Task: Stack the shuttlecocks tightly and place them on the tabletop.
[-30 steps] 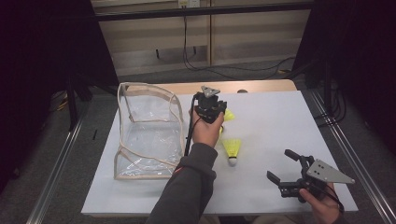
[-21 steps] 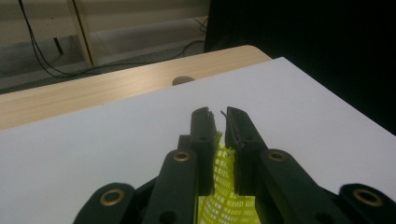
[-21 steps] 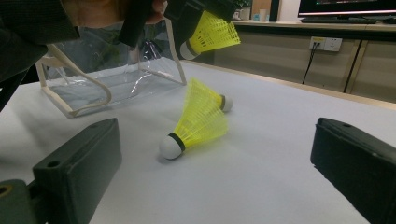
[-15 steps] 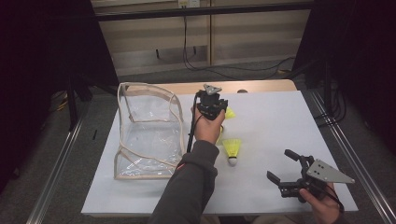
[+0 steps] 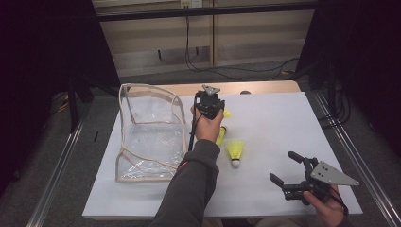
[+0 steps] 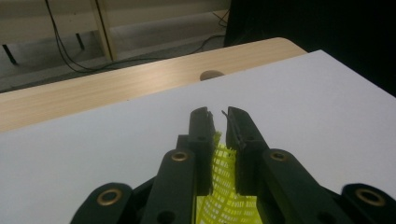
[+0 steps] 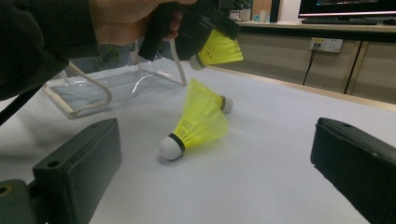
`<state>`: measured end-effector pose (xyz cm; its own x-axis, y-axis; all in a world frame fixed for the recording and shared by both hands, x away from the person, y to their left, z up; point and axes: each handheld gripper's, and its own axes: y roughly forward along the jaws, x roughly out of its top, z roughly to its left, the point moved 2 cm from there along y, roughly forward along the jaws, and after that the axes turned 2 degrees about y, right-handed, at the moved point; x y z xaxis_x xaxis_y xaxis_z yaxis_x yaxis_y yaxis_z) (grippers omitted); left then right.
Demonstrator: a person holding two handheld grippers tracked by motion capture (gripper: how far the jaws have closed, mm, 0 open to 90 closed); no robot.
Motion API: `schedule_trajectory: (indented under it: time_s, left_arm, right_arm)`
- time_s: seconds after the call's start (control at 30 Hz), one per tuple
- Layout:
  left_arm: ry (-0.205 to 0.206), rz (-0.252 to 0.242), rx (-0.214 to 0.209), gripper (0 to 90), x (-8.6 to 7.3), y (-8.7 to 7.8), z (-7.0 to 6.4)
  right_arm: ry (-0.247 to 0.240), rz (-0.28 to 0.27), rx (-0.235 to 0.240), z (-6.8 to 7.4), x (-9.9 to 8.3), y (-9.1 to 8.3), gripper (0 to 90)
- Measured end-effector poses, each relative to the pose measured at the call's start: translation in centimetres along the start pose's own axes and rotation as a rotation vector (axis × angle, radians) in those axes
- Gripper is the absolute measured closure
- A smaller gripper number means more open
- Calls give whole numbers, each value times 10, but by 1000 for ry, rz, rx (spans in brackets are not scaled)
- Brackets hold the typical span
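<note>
sleeve (image 5: 189,189): dark grey, apparently | tongs (image 6: 219,123): black, brass-ringed holes

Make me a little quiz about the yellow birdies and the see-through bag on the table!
1. True or false: the left hand-held gripper is shut on a shuttlecock.
2. How many shuttlecocks lie on the table?
3. Which one is open and holding nothing? A) left hand-held gripper B) right hand-held gripper

Key
1. True: its jaws pinch the yellow skirt, lifted off the table.
2. Two: the near one and the far one behind it, both right of the bag.
3. B: its jaws stand wide apart near the table's front edge.
</note>
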<state>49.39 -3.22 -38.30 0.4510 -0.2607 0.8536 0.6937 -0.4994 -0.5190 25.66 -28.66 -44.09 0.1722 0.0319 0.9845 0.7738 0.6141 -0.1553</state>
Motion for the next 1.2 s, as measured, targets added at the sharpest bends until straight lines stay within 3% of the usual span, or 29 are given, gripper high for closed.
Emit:
schedule_trajectory:
  time_s: [0.5,0.73,1.2]
  left_arm:
    - [28,35,61,808,-9,18,8]
    - [12,38,76,807,-14,24,11]
    - [21,70,121,785,-23,33,18]
  right_arm:
    - [-2,-1,-1,0,0,0,12]
    - [-8,-3,3,-1,0,0,12]
    - [-6,-1,5,-1,0,0,12]
